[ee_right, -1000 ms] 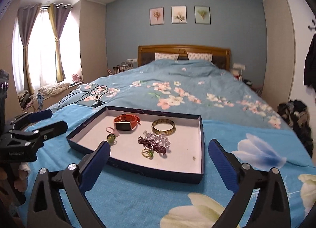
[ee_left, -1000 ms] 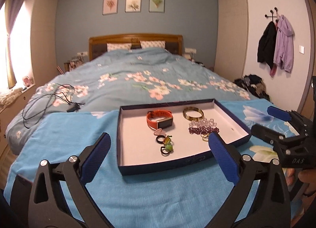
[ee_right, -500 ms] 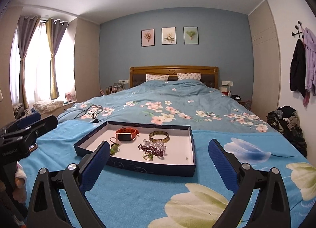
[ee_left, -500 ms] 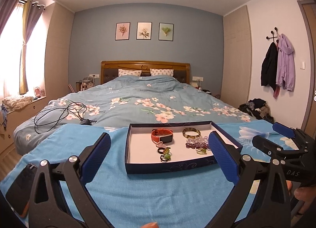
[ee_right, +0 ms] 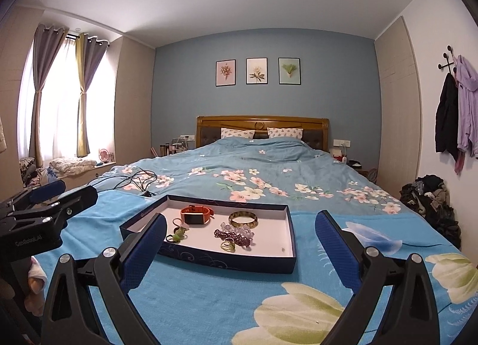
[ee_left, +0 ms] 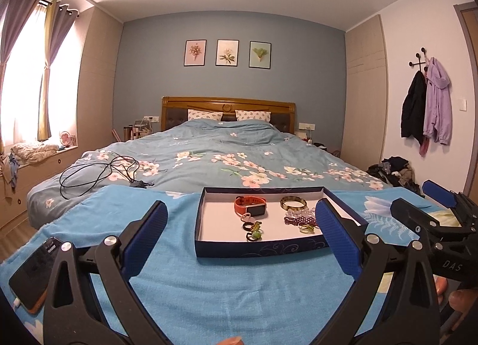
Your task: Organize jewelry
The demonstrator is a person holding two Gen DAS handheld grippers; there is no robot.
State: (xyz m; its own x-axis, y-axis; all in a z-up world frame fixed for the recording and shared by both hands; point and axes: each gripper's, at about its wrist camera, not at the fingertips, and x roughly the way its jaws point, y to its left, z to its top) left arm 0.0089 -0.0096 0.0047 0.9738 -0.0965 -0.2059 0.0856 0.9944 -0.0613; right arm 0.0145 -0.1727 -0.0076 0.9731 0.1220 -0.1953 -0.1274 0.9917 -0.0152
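A dark blue box tray (ee_left: 257,250) with a white floor lies on the blue towel at the bed's foot; it also shows in the right wrist view (ee_right: 227,261). In it lie an orange smartwatch (ee_left: 250,205), a gold bangle (ee_left: 293,203), purple and clear bead bracelets (ee_left: 298,219) and several small rings (ee_left: 253,230). My left gripper (ee_left: 242,239) is open and empty, held back from the tray's near wall. My right gripper (ee_right: 242,250) is open and empty, right of the left one (ee_right: 50,195), also short of the tray.
A phone (ee_left: 33,273) lies on the towel at the near left. A black cable (ee_left: 98,173) is coiled on the floral duvet behind the tray. Clothes are piled on the floor at the right (ee_right: 430,201). Coats hang on the right wall (ee_left: 427,102).
Both grippers have pulled back from the tray and tilted up, so the tray looks smaller and farther and more of the room shows. Both stay open.
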